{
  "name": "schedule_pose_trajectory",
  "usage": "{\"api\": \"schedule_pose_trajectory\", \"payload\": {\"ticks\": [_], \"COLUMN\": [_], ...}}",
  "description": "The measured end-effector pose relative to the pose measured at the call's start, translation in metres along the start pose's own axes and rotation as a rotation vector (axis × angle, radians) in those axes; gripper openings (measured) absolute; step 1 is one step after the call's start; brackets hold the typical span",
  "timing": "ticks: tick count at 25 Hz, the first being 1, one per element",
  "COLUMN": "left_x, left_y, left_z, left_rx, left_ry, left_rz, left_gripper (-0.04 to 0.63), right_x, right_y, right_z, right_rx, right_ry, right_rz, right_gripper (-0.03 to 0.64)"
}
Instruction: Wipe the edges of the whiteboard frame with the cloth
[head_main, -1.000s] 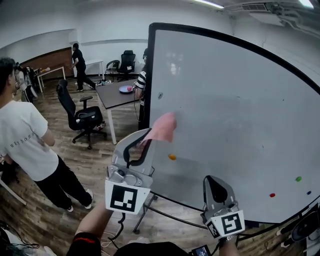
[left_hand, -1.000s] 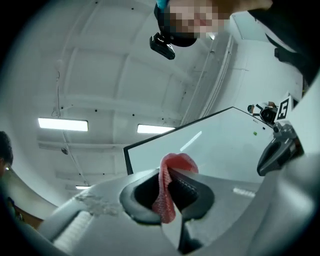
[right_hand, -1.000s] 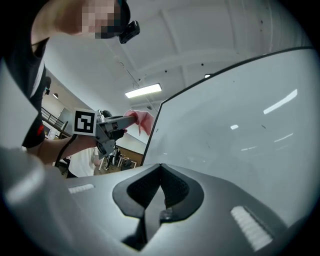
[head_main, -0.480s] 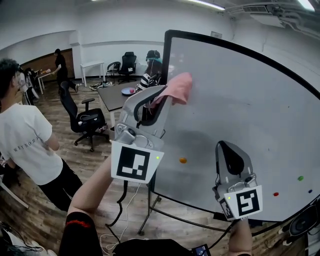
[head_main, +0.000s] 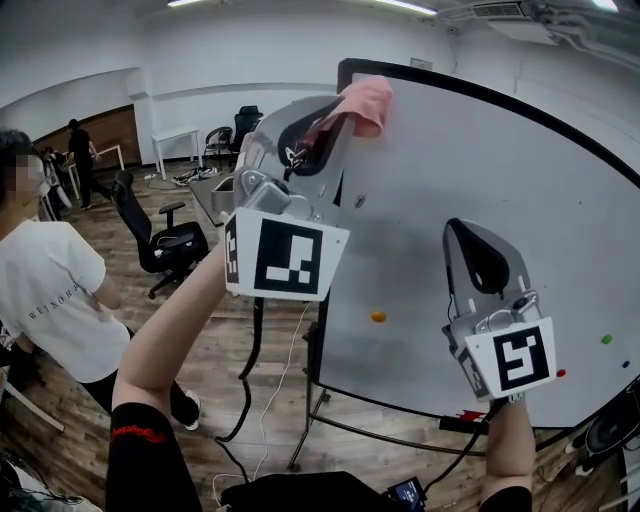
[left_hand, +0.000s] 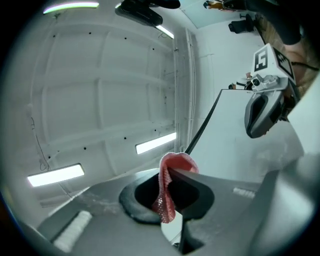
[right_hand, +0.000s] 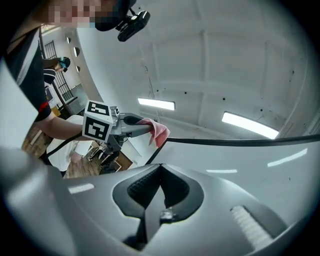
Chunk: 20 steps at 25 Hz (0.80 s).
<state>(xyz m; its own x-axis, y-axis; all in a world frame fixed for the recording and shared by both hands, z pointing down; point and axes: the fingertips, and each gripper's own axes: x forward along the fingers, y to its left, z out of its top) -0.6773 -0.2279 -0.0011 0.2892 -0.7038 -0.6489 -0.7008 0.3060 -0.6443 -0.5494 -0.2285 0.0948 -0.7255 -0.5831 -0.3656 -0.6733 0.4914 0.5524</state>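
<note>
The left gripper (head_main: 338, 118) is clamped on the pink mesh cloth (head_main: 362, 103), held at the top-left corner of the large black-framed whiteboard (head_main: 520, 170) and seemingly touching its frame. Below that corner, the right gripper (head_main: 468, 232) hovers, its jaws pressed together and empty.

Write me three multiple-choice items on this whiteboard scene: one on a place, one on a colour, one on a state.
1. Where is the cloth?
A. on the floor
B. up at the top left corner of the whiteboard frame
C. on the office chair

2. What colour is the cloth?
A. blue
B. green
C. pink

3. How do the jaws of the right gripper stand?
A. shut, nothing between them
B. shut on the cloth
C. wide apart

Key: 1 B, the left gripper holds it at that corner in the head view; 2 C, it reads pink in every view; 3 A, the right gripper view shows them together and bare.
</note>
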Motion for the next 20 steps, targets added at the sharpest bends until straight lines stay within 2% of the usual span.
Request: {"api": "schedule_pose_trajectory", "payload": {"ticks": [5,11,16,20], "left_x": [0.024,0.045,0.052,0.06], "left_y": [0.022,0.034,0.022,0.015], "left_z": [-0.009,-0.024,-0.033,-0.039], "left_rx": [0.113,0.244,0.306,0.324], "left_ry": [0.025,0.05,0.045,0.034], "left_rz": [0.022,-0.003,-0.034,-0.043], "left_gripper": [0.023,0.023,0.023,0.023], "right_x": [0.021,0.031,0.037,0.044], "right_y": [-0.004,-0.003,-0.002,-0.005], "right_z": [0.011,0.023,0.02,0.017], "right_rx": [-0.038,-0.08,-0.088,-0.106], "right_ry": [0.002,0.018,0.041,0.059], "right_rz": [-0.015,-0.028,-0.039,-0.054], "right_gripper": [0.002,0.002,0.002,0.002]}}
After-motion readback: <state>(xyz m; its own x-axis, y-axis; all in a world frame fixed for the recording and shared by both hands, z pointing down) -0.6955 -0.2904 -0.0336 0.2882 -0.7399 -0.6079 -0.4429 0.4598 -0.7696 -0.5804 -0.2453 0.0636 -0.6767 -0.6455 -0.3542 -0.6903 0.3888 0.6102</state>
